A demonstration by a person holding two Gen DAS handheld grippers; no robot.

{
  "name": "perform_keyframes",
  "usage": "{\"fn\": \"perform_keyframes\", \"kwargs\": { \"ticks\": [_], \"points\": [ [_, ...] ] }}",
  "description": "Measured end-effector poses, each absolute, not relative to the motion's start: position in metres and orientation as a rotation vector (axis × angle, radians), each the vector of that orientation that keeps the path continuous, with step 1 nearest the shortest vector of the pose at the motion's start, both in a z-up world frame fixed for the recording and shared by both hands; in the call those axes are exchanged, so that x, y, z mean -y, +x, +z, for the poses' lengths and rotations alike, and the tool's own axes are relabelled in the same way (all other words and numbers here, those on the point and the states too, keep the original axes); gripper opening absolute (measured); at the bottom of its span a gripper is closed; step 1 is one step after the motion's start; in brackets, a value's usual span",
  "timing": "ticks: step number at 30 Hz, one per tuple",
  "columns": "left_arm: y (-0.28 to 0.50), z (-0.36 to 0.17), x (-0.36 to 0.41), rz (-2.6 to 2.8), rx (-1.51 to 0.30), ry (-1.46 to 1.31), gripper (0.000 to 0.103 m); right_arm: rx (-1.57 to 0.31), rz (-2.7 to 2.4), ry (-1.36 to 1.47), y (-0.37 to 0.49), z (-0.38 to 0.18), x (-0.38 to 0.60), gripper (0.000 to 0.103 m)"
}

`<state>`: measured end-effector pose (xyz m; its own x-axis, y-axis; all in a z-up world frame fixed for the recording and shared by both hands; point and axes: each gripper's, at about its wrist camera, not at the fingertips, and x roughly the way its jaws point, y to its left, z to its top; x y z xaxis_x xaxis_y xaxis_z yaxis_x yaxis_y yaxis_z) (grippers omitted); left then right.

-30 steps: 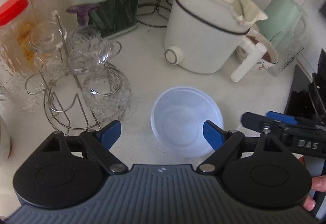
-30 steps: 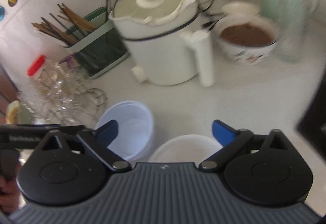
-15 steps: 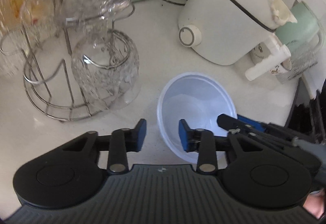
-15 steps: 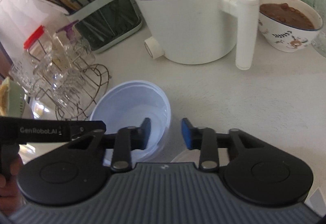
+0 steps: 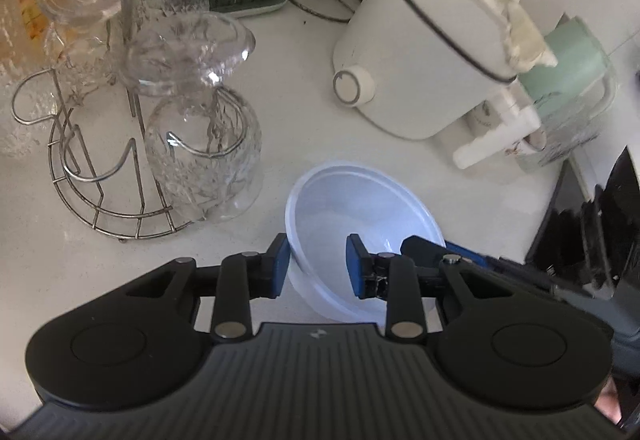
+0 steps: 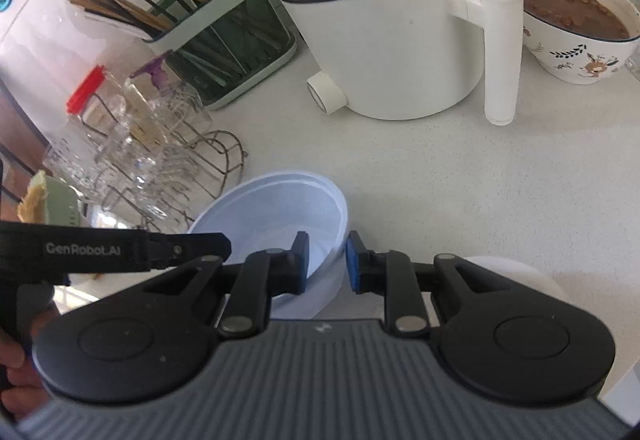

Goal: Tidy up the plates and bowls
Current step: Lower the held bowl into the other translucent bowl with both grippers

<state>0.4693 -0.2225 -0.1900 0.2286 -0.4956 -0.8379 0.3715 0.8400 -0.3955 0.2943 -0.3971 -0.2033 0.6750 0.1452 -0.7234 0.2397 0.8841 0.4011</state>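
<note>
The bowl [image 5: 360, 200] is pale translucent blue-white on a white speckled desk [image 6: 480, 180]. The pot [image 6: 384, 40] is white with a thin dark band, and its knob [image 5: 354, 86] is white ringed in grey. The chopstick holder [image 6: 224, 36] is mint and dark green, the jar lid [image 6: 86, 88] red. A white bowl [image 6: 576, 36] carries a leaf and rabbit print. Both grippers are black with blue fingers [image 5: 354, 266]
</note>
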Motion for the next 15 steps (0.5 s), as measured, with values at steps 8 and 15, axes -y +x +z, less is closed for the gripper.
{"fn": "perform_keyframes", "kwargs": {
  "ticks": [8,15],
  "points": [
    [0.457,-0.148,0.213,-0.643,-1.129,-0.091,0.034,-0.783,-0.063,0.503,0.275,-0.168,0.391,0.024],
    [0.434,-0.109,0.192,-0.673,-1.079,-0.069,0.035,-0.735,-0.076,0.527,0.253,-0.142,0.376,0.024]
  ]
}}
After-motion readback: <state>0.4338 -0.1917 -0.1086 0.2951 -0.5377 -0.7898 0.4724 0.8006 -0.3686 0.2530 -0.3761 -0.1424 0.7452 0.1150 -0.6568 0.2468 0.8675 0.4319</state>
